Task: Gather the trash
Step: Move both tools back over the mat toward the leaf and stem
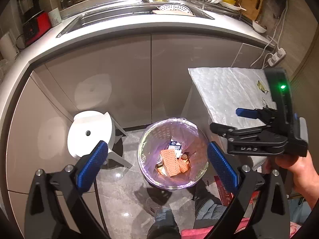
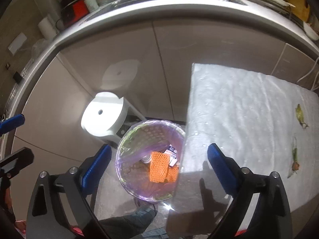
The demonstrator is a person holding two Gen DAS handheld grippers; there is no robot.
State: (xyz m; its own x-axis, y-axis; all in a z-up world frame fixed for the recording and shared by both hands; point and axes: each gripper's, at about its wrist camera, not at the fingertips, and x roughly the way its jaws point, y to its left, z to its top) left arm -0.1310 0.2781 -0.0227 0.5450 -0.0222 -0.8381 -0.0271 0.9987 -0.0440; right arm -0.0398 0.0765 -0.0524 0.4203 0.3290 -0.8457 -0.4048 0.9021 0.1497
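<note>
- Your left gripper (image 1: 157,160) sits nearest the lens: blue pads spread wide, nothing between them, hanging over the trash bin (image 1: 173,155).
- Your right gripper (image 2: 159,163) is likewise released, pads wide apart and empty. It points down at the bin's right rim and the near left corner of the white-covered table (image 2: 239,119).
- In the left wrist view your right hand (image 1: 295,169) grips its handle above the table's left edge.
- The bin stands on the floor against the table's left edge, lined with a purple bag (image 2: 137,143). Orange foam netting (image 1: 172,162) and a printed carton (image 1: 174,146) lie inside.
- Trash still on the table: a leaf scrap (image 2: 301,115) and a stem with a red bit (image 2: 294,159) near its right edge.
- A white stool (image 1: 91,131) stands left of the bin.
</note>
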